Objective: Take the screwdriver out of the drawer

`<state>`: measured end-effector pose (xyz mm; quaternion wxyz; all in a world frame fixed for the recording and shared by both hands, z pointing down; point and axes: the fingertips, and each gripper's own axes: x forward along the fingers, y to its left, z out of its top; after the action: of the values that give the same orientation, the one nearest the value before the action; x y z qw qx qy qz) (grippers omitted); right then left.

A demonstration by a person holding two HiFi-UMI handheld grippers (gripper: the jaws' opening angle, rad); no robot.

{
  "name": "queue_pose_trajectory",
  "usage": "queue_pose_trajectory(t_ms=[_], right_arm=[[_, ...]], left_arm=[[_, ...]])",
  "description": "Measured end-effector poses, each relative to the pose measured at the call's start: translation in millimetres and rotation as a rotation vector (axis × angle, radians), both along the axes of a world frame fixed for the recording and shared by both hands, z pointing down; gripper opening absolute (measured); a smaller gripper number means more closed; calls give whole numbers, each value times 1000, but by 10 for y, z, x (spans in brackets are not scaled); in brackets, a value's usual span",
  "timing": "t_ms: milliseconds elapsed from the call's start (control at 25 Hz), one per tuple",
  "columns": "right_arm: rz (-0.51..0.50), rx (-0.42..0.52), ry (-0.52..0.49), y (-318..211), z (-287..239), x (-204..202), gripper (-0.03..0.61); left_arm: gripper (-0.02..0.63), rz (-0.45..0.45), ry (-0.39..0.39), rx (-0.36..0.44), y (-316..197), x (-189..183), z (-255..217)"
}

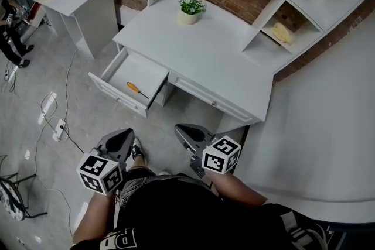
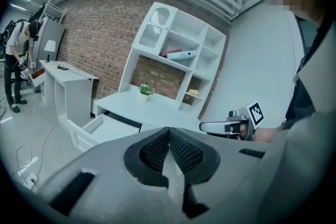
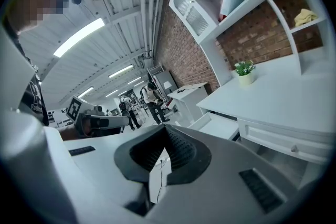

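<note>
The drawer point(image 1: 115, 98) stands pulled open, so the orange-handled screwdriver point(image 1: 137, 89) lies exposed inside it, seemingly loose, though it shows small. The 2 tongs, left gripper point(image 1: 124, 136) and right gripper point(image 1: 186, 129), hang well short of the drawer, jaws closed on nothing, likely because no reach has begun.

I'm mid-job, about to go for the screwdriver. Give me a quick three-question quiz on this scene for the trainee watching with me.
1. True or false: the screwdriver lies inside the open drawer.
2. What stands on the desk top? A) a potted plant B) a mug C) a lamp
3. Fill in: the left gripper and the right gripper each hold nothing, and their jaws are ____.

Key: 1 true; 2 A; 3 shut.
</note>
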<state>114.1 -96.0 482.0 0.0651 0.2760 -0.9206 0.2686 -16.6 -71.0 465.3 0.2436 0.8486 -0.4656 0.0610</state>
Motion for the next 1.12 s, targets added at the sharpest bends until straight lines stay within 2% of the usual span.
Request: queue_pose_trajectory(t_ms=[280,600,1120], right_arm=[[-14,-14,19,-365,6,-244,6],[-8,-27,57,-839,62,-594,6],[6,-40,137,-1478,152,-1245,6]], left_arm=[[17,-14,18,-13,-391,-243,29],[17,-11,-2,-51,-848,-660,195],[17,79,1,-78,-1569,-1171,339]])
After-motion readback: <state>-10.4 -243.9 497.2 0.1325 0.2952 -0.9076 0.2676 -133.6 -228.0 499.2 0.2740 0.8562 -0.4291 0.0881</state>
